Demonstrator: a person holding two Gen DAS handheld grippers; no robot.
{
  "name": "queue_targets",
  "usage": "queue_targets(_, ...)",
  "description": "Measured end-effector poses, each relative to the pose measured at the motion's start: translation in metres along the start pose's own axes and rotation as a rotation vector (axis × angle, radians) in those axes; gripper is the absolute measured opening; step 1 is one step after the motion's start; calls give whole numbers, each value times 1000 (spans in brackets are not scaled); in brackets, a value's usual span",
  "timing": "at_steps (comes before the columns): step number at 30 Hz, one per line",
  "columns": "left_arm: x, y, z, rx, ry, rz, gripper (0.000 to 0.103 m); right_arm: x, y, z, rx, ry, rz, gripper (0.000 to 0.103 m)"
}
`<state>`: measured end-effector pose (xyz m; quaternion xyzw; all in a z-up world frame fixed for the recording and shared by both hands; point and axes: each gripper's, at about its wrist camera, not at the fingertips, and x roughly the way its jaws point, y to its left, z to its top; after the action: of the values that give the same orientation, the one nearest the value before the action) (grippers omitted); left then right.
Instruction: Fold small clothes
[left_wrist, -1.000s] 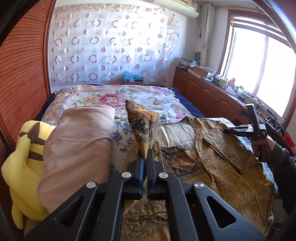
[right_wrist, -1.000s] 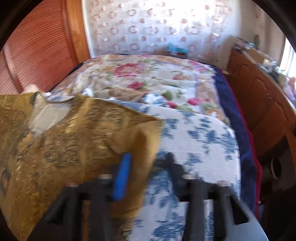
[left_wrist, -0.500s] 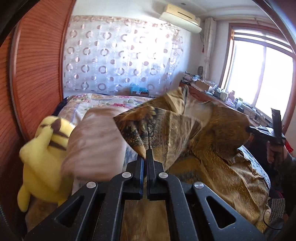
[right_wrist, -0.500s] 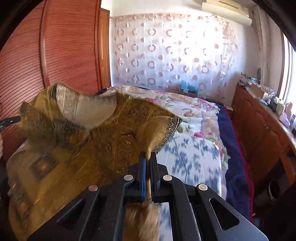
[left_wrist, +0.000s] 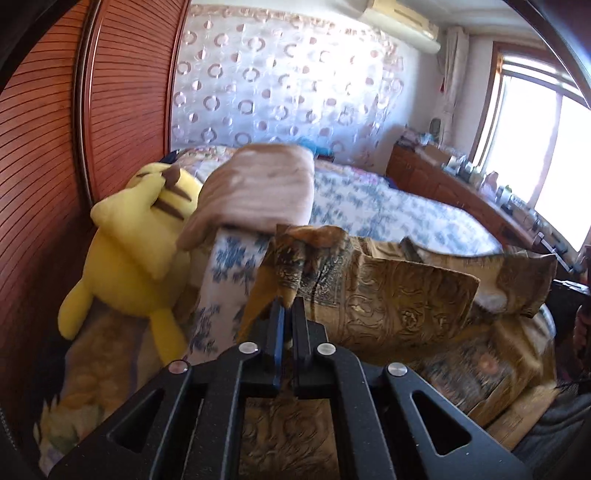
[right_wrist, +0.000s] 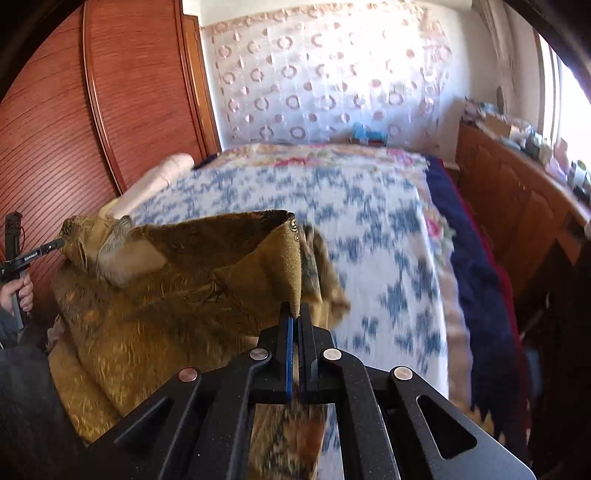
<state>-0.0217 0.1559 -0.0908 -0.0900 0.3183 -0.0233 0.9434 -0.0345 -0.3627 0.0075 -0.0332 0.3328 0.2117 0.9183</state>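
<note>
Tongs of both hands pinch the gold garment (left_wrist: 399, 295); only the left view shows the yellow plush toy (left_wrist: 136, 251).

Left hand-held gripper (left_wrist: 287, 308): matte black angular frame, triangular cut-outs, four round silver screw heads, one blue-edged finger pad. Right hand-held gripper (right_wrist: 295, 317): identical build. Dark grey sleeve (right_wrist: 9, 325) worn on left arm.

Ahead of the left gripper (left_wrist: 288, 306), the folded tan blanket (left_wrist: 258, 192) and yellow plush toy (left_wrist: 136, 236) crowd its left side. Beyond the right gripper (right_wrist: 295, 314), the blue-flowered white bedspread (right_wrist: 369, 229) lies open. The brown wooden cabinet (right_wrist: 517, 206) walls its far right, probably well apart.
</note>
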Motion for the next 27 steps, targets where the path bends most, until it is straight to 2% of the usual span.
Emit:
queue_targets(3, -3, 3, -2, 5, 3, -3, 3, -2, 9, 2, -68, 6, -31, 2)
queue_targets(5, -10, 2, 0, 24, -13, 9, 3, -7, 11, 9, -73, 4, -33, 5)
queue_targets(10, -24, -3, 17, 94, -58, 69, 5, -26, 25, 38, -112, -71, -50, 7)
queue_targets(11, -27, -2, 22, 97, -72, 71, 10, -30, 26, 43, -121, -91, -52, 7)
queue_targets(13, -34, 1, 34, 97, -114, 62, 44, -40, 25, 56, -133, -130, -54, 13)
queue_targets(14, -36, 2, 38, 98, -128, 54, 48, -42, 22, 58, -136, -144, -56, 17)
queue_targets(15, -35, 3, 44, 100, -135, 46, 57, -45, 21, 65, -137, -163, -60, 29)
queue_targets(16, -33, 4, 49, 106, -135, 40, 71, -45, 21, 68, -138, -175, -67, 45)
queue_targets(17, -29, 5, 55, 113, -133, 37, 76, -42, 20, 70, -138, -184, -75, 52)
queue_targets(18, -24, 6, 59, 117, -134, 35, 78, -38, 16, 74, -130, -192, -89, 57)
queue_targets(20, -12, 10, 68, 114, -117, 30, 78, -25, 9, 81, -98, -181, -94, 57)
queue_targets(24, 17, 23, 80, 105, -75, 28, 78, 23, -4, 81, -68, -87, -107, 57)
queue_targets(27, 40, 31, 82, 133, -34, 69, 78, 54, -11, 78, -37, -15, -84, 57)
